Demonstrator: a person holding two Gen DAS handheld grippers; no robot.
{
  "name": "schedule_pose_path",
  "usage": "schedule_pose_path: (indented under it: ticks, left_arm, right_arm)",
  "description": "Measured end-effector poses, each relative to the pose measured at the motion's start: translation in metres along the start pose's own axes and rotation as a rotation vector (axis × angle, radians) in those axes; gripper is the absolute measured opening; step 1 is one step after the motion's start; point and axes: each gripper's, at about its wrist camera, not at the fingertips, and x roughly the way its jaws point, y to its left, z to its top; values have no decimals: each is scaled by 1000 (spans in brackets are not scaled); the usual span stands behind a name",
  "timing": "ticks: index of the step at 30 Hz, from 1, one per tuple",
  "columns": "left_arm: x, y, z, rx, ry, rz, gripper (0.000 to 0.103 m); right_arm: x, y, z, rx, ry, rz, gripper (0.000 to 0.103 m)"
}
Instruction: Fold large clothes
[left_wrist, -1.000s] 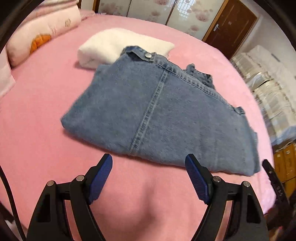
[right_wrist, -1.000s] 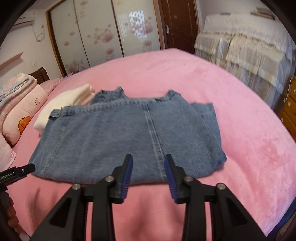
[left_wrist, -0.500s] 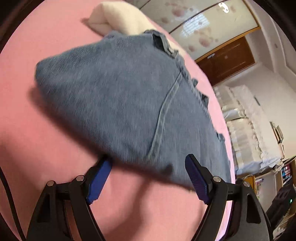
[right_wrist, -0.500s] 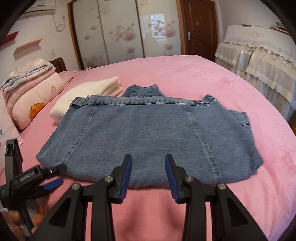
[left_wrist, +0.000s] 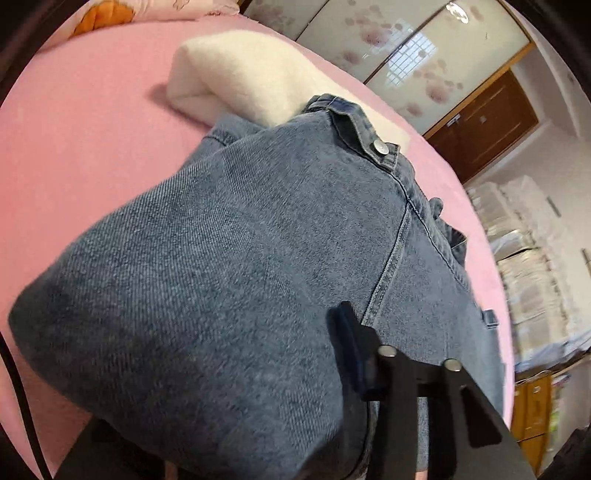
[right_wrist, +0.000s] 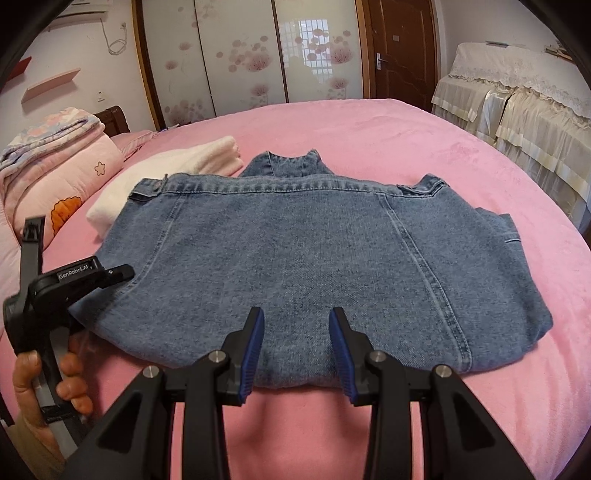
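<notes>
Blue denim jacket (right_wrist: 295, 254) – pink bedspread (right_wrist: 369, 129) – cream towel (right_wrist: 177, 166).

**Two wrist cameras, one near edge of the bed**

Each fisheye looks forward and downward along its own fingers. The left wrist view sits very close: the denim garment (left_wrist: 258, 277) fills most of the frame just ahead of the left gripper (left_wrist: 280, 373), with denim covering all but one finger. Beyond it lie the white folded cloth (left_wrist: 243, 85) and pink bedspread (left_wrist: 85, 129), and far off the wardrobe doors (left_wrist: 424, 59).

The right wrist view stands farther back, taking in the whole garment (right_wrist: 303, 251) ahead of the right gripper (right_wrist: 295, 350). Both views share the garment, the white cloth (right_wrist: 170, 173), the bedspread (right_wrist: 369, 140) and the wardrobe (right_wrist: 240, 55). The left gripper (right_wrist: 110, 275) itself appears to the right gripper's left, at the garment's corner.
</notes>
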Motion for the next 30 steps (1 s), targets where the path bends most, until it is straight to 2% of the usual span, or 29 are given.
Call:
schedule_pose_path:
  ticks: [3,9,14,17,19,21,26,28,30]
  left_arm:
    - [-7,-17,3,64,-17,43,24]
    - [-35,-45,3,137,-101,77,17]
    - [-55,-69,2,197,-159,83,15]
    - [-67,-86,0,242,-190,93,15]
    - [-73,-98,-2,272,-213,96,14]
    - [-78,-112,-5,303,-224,76,14]
    - [-90,-160,-22,435,-273,57,14]
    - [-94,-182,-30,487,-284,33,13]
    - [-98,-205,-38,543,-295,19,13]
  right_arm:
    - [5,-1,2,4,2,-5,37]
    - [12,1,10,-23,-14,-7,37]
    - [23,9,25,-73,-58,-23,35]
    - [39,18,34,-118,-76,1,30]
    - [53,23,36,-143,-56,25,27]
    - [76,28,32,-171,7,17,21]
    - [91,31,23,-193,46,2,21]
    - [92,24,25,-149,59,41,22]
    - [93,6,28,-66,80,134,22]
